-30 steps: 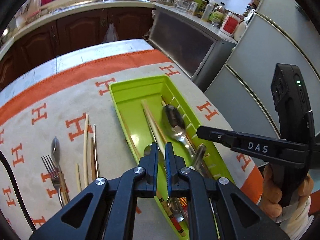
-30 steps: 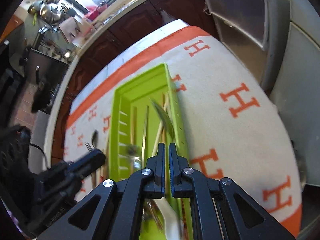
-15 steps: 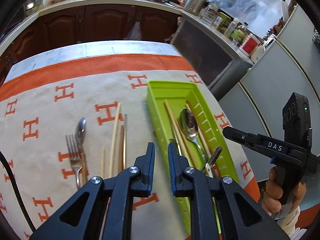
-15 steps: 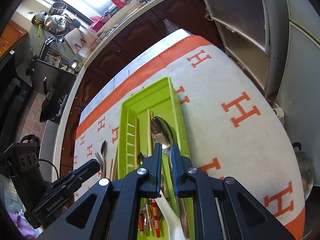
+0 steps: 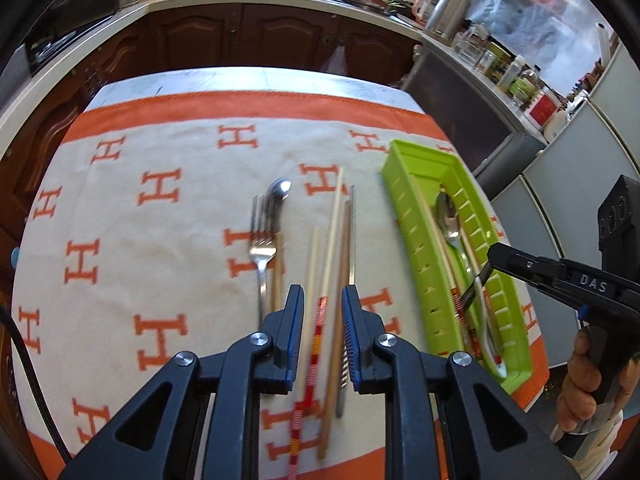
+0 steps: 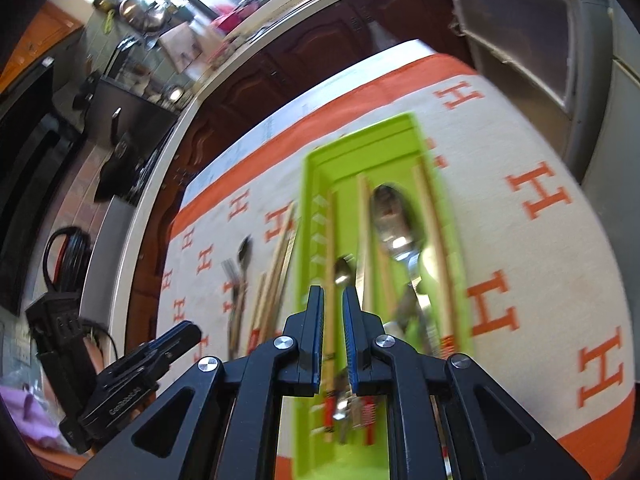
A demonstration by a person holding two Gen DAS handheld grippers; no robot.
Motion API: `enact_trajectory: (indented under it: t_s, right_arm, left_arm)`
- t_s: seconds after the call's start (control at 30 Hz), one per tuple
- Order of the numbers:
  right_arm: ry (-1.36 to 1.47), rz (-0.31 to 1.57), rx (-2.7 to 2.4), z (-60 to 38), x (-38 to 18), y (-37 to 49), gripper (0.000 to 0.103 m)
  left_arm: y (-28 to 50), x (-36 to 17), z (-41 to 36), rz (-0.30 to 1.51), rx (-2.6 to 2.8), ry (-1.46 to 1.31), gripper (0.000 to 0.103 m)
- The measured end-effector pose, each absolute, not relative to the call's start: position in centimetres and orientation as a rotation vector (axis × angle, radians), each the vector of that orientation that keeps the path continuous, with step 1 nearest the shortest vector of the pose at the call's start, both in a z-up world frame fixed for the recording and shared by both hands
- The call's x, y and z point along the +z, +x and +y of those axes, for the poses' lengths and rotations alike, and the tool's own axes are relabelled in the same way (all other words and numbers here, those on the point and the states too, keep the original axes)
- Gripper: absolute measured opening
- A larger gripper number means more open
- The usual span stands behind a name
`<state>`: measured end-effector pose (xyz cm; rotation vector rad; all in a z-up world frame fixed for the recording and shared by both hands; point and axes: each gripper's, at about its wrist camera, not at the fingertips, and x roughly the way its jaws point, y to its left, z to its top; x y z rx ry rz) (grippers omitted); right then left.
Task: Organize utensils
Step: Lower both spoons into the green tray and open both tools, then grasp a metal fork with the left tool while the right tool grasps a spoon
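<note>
1. Across the whole table we log a cream cloth (image 5: 168, 152) with orange H letters and an orange border, spread flat under everything else.
2. At the right side of the cloth we log a lime-green slotted tray (image 5: 416, 240), long and narrow. It holds a large metal spoon (image 5: 448, 216), pale chopsticks and a few utensils with red-patterned handles; the right wrist view blurs these, so we cannot count them.
3. Our left gripper (image 5: 322, 334) points down at the loose chopsticks on the cloth. Its jaws have just been opening and stand slightly apart. The chopsticks lie on the cloth below the gap, and we see no pad pressing on them.
4. Our right gripper (image 6: 333, 336) hangs over the near end of the tray, its jaws a narrow slit apart. Utensil handles lie in the tray beneath it, and we cannot tell whether anything is pinched. A hand (image 5: 584, 384) grips its handle at the right edge of the left wrist view.
5. Left of the tray, on the cloth, we log loose chopsticks (image 5: 332, 232), pale, brown and one red-banded, lying side by side.
6. Just left of these we log a metal fork (image 5: 262, 248) lying against a small spoon (image 5: 280, 192).
</note>
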<state>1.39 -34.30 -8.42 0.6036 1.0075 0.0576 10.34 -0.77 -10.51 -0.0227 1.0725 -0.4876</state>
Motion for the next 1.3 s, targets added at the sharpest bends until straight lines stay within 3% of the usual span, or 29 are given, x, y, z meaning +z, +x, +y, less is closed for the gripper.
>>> enact_trajectory:
  t_s: [0.57, 1.3]
  right_arm:
    - [0.508, 1.137, 0.188, -24.2, -11.6, 1.3, 0.01]
    - [0.489, 1.114, 0.216, -23.9, -12.2, 4.2, 0.01]
  left_arm:
    - [10.6, -15.2, 4.3, 1.165, -0.47, -0.168, 0.017]
    - [14.6, -16.6, 0.2, 1.149, -0.405, -0.049, 0.015]
